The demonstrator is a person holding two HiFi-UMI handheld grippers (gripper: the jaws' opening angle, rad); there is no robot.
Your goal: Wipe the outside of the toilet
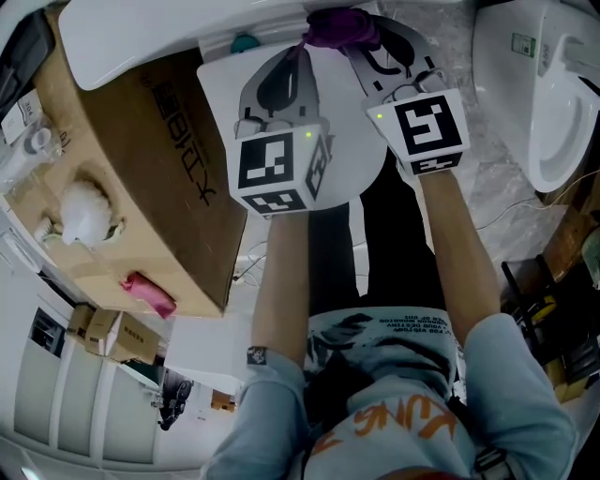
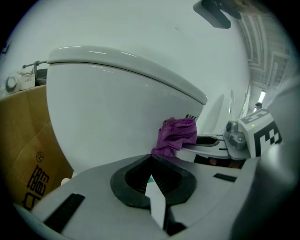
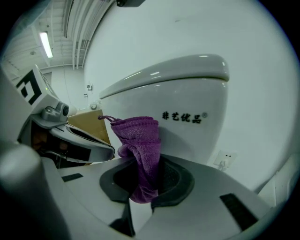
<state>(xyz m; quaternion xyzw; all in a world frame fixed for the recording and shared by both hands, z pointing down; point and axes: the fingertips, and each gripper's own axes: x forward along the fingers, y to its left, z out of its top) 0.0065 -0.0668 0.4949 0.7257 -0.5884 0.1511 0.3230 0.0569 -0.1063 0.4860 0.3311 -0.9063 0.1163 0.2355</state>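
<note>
The white toilet (image 1: 169, 33) fills the top of the head view, its bowl (image 2: 108, 112) close in front of both grippers. Chinese lettering is printed on the bowl (image 3: 187, 101) below the closed lid. A purple cloth (image 3: 140, 140) hangs bunched between the jaws of my right gripper (image 3: 145, 185), which is shut on it. The cloth (image 1: 339, 28) touches the bowl's side. Just to the left of the cloth (image 2: 177, 133) is my left gripper (image 2: 151, 158), jaws shut with nothing between them.
A large cardboard box (image 1: 141, 178) stands to the left of the toilet, with a white fluffy thing (image 1: 84, 211) and a pink thing (image 1: 145, 292) on it. A second white toilet (image 1: 544, 94) is at the right. A wall socket (image 3: 225, 160) sits low behind the bowl.
</note>
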